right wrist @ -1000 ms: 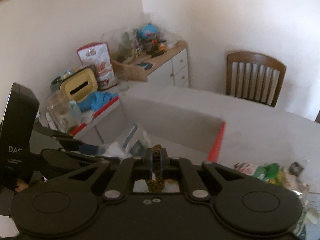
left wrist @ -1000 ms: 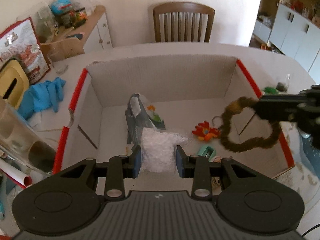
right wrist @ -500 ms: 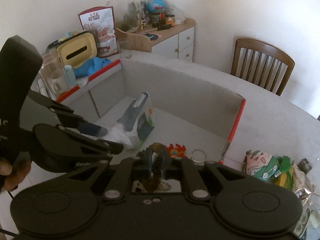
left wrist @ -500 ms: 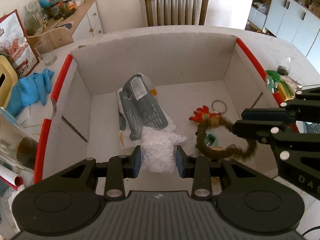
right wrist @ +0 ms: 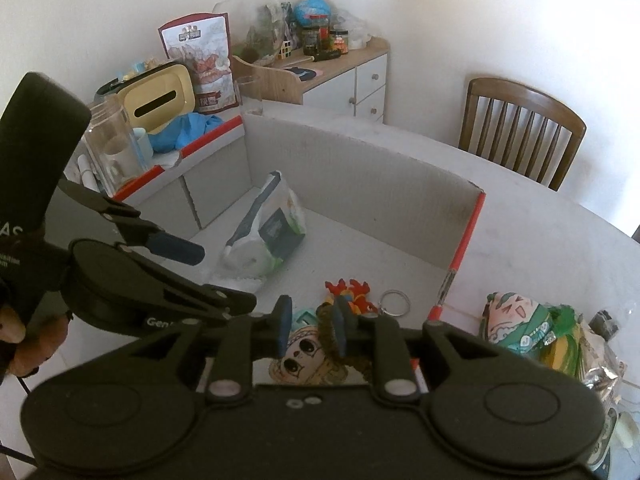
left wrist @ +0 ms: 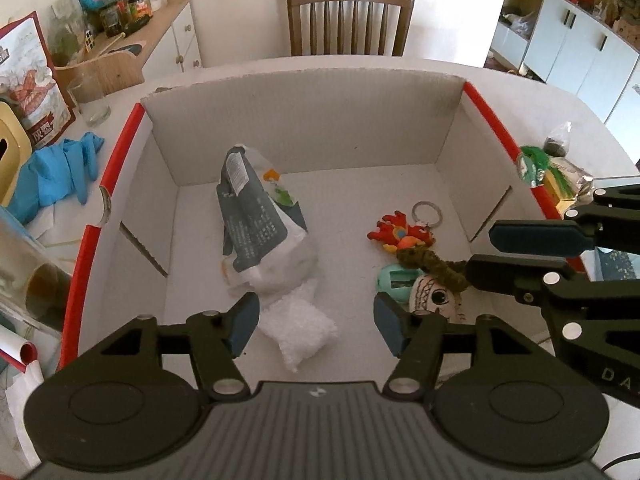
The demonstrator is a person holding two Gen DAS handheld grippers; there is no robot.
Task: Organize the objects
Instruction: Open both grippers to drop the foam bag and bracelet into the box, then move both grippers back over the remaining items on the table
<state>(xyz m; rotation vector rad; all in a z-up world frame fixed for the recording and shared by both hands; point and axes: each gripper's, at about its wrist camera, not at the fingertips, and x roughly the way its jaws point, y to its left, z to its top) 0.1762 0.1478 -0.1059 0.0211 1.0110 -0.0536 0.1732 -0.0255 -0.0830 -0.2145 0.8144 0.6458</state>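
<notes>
Freed since a second ago, the white packet [left wrist: 298, 330] lies on the cardboard box [left wrist: 304, 132] floor between my left gripper's [left wrist: 316, 326] just-opened fingers; my right gripper [right wrist: 310, 326], also parting, releases the brown cord [left wrist: 434, 266].

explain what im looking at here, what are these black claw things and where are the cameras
Each black claw is a hand-held two-finger gripper, one per hand, with a camera looking along its fingers. So one picture is the left gripper's view, the other the right gripper's.

Both look down into a cardboard box on a table. In it lie a grey packet, a small white bag, a red keychain toy and a cartoon-face charm.

The left jaws have just been opening; the white bag lies loose below them. The right jaws have also been opening, with a brown braided loop between them, seemingly let go.
</notes>
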